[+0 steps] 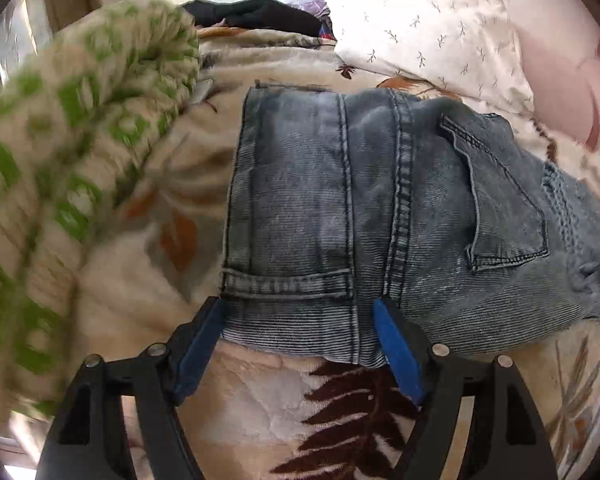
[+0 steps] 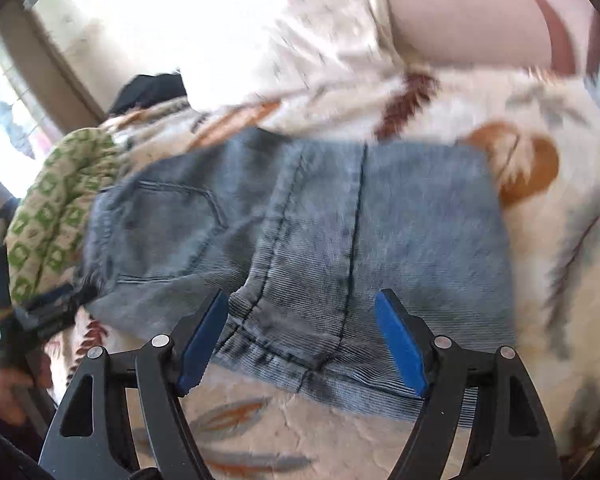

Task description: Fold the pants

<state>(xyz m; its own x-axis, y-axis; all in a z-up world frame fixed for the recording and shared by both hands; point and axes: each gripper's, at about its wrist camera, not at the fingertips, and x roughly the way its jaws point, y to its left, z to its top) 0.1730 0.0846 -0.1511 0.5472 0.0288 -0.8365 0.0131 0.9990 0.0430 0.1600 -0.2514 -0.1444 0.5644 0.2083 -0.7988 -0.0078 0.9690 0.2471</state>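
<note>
One pair of folded jeans point(image 1: 380, 216) lies on the leaf-print blanket point(image 1: 260, 400), whose near side is bare. The left gripper point(image 1: 300, 320) and right gripper point(image 2: 300, 312), fingers spread, straddle its near edge, pinching nothing.

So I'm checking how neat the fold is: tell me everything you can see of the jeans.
The jeans are faded blue-grey denim with dark double-stitched seams, a back pocket facing up and a frayed, ripped patch at one end. They lie folded into a compact flat block on a cream leaf-print blanket, a hem edge nearest the cameras. Both the left gripper and right gripper hang open over that near edge, their blue fingers not pinching the cloth.
</note>
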